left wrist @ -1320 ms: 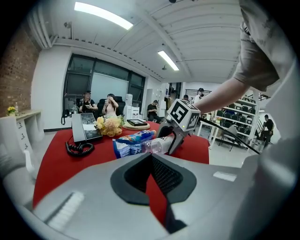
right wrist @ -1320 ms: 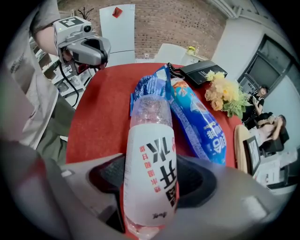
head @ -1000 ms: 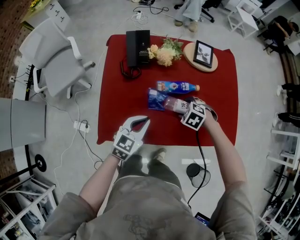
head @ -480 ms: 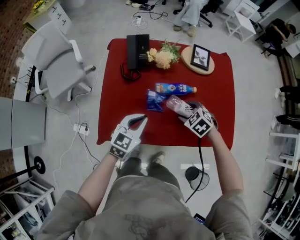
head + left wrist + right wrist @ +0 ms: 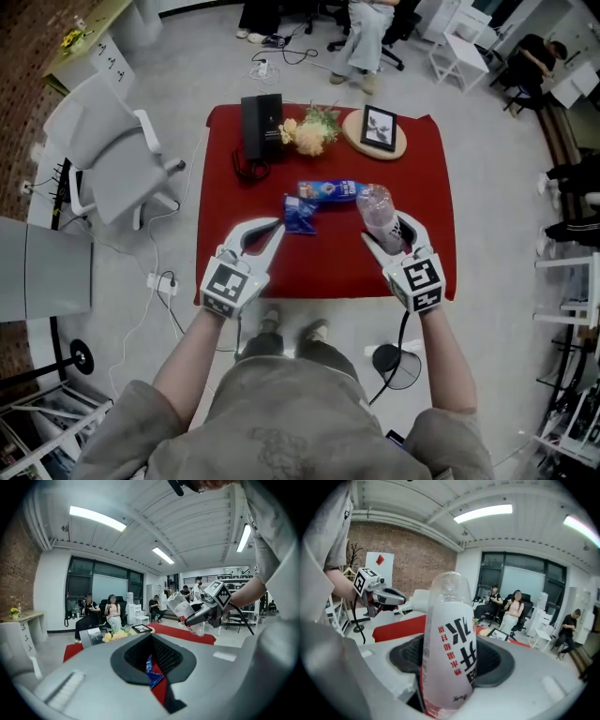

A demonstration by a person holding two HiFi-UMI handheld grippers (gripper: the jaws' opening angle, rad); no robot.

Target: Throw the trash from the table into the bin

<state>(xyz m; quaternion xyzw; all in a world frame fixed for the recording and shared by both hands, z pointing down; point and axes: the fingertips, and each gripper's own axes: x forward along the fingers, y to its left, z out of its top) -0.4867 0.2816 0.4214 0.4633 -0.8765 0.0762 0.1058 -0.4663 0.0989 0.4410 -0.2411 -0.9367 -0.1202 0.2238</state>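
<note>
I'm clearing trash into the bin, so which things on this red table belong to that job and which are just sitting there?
For the job: clear bottle held in the right gripper; blue-labelled bottle; blue wrapper.

Just lying about: black box; flowers; framed picture on its wooden board.

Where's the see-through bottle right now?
Head view: the clear plastic bottle sits in the jaws of the right gripper, over the right side of the red tablecloth, just right of the blue-labelled bottle.
</note>
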